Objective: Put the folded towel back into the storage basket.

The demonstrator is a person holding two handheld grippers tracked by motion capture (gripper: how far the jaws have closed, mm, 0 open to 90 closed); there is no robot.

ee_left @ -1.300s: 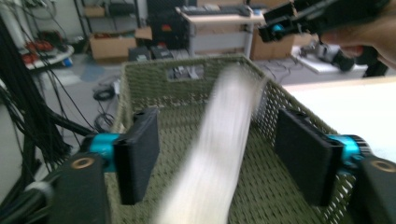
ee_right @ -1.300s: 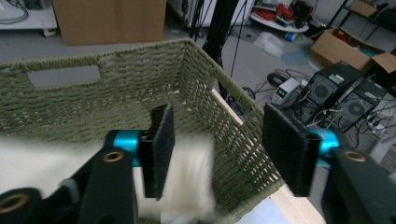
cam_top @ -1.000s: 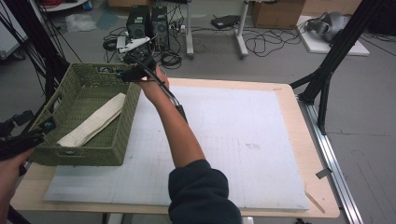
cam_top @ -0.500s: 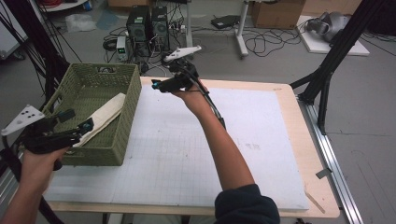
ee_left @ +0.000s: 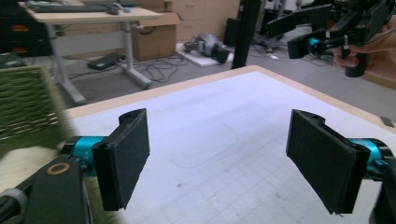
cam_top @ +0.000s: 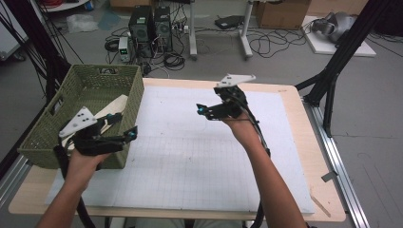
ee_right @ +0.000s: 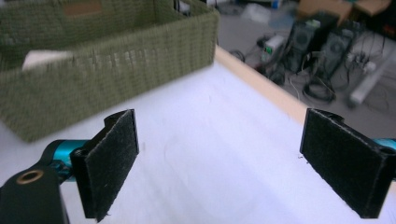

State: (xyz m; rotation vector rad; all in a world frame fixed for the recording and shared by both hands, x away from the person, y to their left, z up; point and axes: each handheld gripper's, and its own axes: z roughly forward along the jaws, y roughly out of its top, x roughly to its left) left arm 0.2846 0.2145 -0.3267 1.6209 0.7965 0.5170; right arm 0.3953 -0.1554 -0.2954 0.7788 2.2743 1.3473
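Observation:
A green woven basket [cam_top: 135, 92] stands on the left of the table, with a folded beige cloth [cam_top: 116, 103] lying inside it. My left gripper [cam_top: 124, 126] hovers open at the basket's near right corner, and nothing is between its jaws. My right gripper [cam_top: 209, 107] is held open above the middle of the white mat [cam_top: 190, 161], pointing left toward the basket. In the left gripper view, the left gripper [ee_left: 219, 168] faces the bare mat, with the right gripper [ee_left: 327, 28] at top right. The right gripper [ee_right: 233, 163], in its own view, faces the basket [ee_right: 107, 60] and the cloth [ee_right: 44, 58].
The mat covers most of the wooden table [cam_top: 304, 156]. Black frame posts [cam_top: 332, 71] stand at the right and left. An aluminium rail [cam_top: 340, 171] runs along the right edge. Computer towers [cam_top: 152, 23] and cables lie on the floor behind.
My right gripper has left the basket's far corner and moved right, out over the mat. My left gripper has come in from the left edge to the basket's near right corner.

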